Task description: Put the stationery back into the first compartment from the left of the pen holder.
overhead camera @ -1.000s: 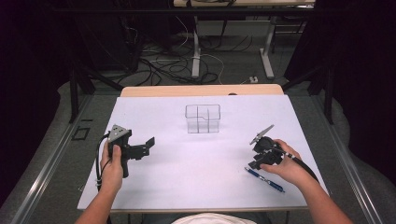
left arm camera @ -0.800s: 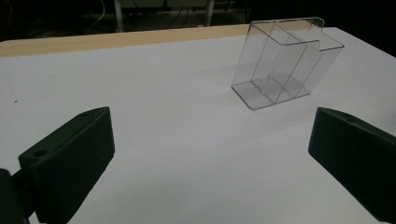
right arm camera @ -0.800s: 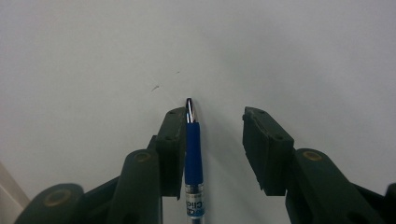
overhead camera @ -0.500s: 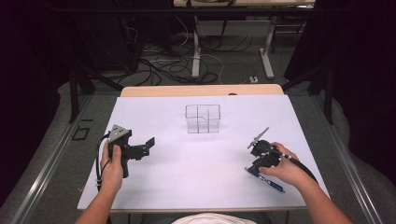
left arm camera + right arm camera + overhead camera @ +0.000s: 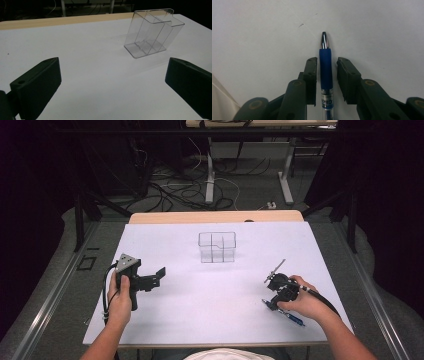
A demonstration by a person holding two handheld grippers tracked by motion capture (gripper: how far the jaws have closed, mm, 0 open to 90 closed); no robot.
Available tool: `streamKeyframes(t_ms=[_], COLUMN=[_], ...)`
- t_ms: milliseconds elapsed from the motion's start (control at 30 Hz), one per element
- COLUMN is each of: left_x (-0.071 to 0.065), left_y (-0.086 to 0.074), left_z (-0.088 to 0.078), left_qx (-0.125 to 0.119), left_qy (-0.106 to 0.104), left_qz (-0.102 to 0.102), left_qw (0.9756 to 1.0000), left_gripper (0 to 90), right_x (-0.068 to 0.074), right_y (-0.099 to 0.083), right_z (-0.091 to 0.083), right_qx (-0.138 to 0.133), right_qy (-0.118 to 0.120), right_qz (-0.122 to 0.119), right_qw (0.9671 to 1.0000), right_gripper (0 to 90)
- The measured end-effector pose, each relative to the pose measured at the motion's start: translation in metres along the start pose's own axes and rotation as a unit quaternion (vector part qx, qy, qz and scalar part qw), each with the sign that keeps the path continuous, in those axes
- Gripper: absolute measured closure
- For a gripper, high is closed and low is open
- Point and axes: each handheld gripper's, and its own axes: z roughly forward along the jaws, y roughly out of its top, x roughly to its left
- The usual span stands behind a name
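Note:
A blue-gripped pen (image 5: 292, 318) lies on the white table (image 5: 200, 320) at the right front. My right gripper (image 5: 270, 304) points down over its tip end. In the right gripper view the pen (image 5: 326, 80) lies between the jaws of that gripper (image 5: 326, 61). The jaws have just been closing; one pad is close against the blue grip and a thin gap shows at the other. At the left, my left gripper (image 5: 156, 279) is held level and stands wide open (image 5: 113, 70) with nothing between its jaws.
A clear plastic organizer (image 5: 217, 247) with several compartments stands upright at the table's middle back, ahead of the left gripper (image 5: 152, 35). A wooden edge strip (image 5: 215, 217) runs along the far side. Cables and table legs lie on the floor beyond.
My right hand has shifted slightly down and left onto the pen. The left hand and the organizer have kept still.

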Motion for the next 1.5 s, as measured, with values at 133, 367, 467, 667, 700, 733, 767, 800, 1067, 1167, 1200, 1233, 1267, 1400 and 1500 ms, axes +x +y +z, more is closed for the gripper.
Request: streamKeyframes(t_ms=[133, 367, 467, 667, 700, 733, 767, 800, 1067, 1167, 1200, 1233, 1267, 1400, 1500], left_x=[0.000, 0.000, 0.000, 0.000, 0.000, 0.000, 0.000, 0.000, 0.000, 0.001, 0.001, 0.000, 0.000, 0.000, 0.000], left_y=[0.000, 0.000, 0.000, 0.000, 0.000, 0.000, 0.000, 0.000, 0.000, 0.000, 0.000, 0.000, 0.000, 0.000, 0.000], left_z=[0.000, 0.000, 0.000, 0.000, 0.000, 0.000, 0.000, 0.000, 0.000, 0.000, 0.000, 0.000, 0.000, 0.000, 0.000], left_qx=[0.000, -0.001, -0.001, 0.000, -0.001, -0.001, -0.001, 0.000, 0.000, 0.000, 0.000, 0.000, 0.000, 0.000, 0.000], left_qy=[0.000, 0.000, 0.000, 0.000, 0.000, 0.000, 0.000, 0.000, 0.000, 0.001, 0.001, 0.001, 0.001, 0.000, 0.001], left_qz=[-0.001, 0.000, -0.001, 0.000, -0.001, -0.001, -0.001, 0.000, 0.000, 0.000, 0.000, 0.001, 0.000, 0.000, 0.001], left_qw=[1.0000, 1.0000, 1.0000, 1.0000, 1.0000, 1.0000, 1.0000, 1.0000, 1.0000, 1.0000, 1.0000, 1.0000, 1.0000, 1.0000, 1.0000], left_gripper=[0.1, 0.1, 0.1, 0.1, 0.1, 0.1, 0.1, 0.1, 0.1, 0.1, 0.1, 0.1, 0.1, 0.1, 0.1], right_x=[0.000, 0.000, 0.001, 0.001, 0.001, 0.001, 0.001, 0.002, 0.004, 0.005, 0.005, 0.004, 0.005, 0.004, 0.001], right_y=[0.000, -0.001, 0.000, 0.000, 0.000, 0.000, 0.000, 0.001, 0.003, 0.003, 0.004, 0.004, 0.003, 0.004, 0.004], right_z=[0.000, 0.001, 0.002, 0.001, 0.002, 0.002, 0.002, 0.000, -0.003, -0.005, -0.006, -0.007, -0.006, -0.012, -0.013], right_qx=[0.004, -0.002, -0.002, 0.000, 0.000, 0.001, 0.001, 0.008, 0.010, 0.000, 0.004, -0.005, -0.014, -0.023, -0.048], right_qy=[-0.003, 0.001, -0.002, -0.002, -0.003, -0.004, -0.004, -0.014, -0.009, -0.023, -0.017, -0.011, -0.012, -0.008, 0.009], right_qz=[-0.001, -0.004, -0.006, 0.000, -0.002, -0.007, -0.007, -0.012, -0.020, -0.019, -0.020, -0.021, -0.019, -0.012, -0.010], right_qw=[1.0000, 1.0000, 1.0000, 1.0000, 1.0000, 1.0000, 1.0000, 0.9998, 0.9997, 0.9996, 0.9997, 0.9997, 0.9996, 0.9996, 0.9988], right_gripper=[72.6, 78.4, 79.4, 79.6, 79.6, 79.7, 79.7, 79.7, 79.9, 79.9, 79.9, 79.9, 79.9, 79.9, 79.9])
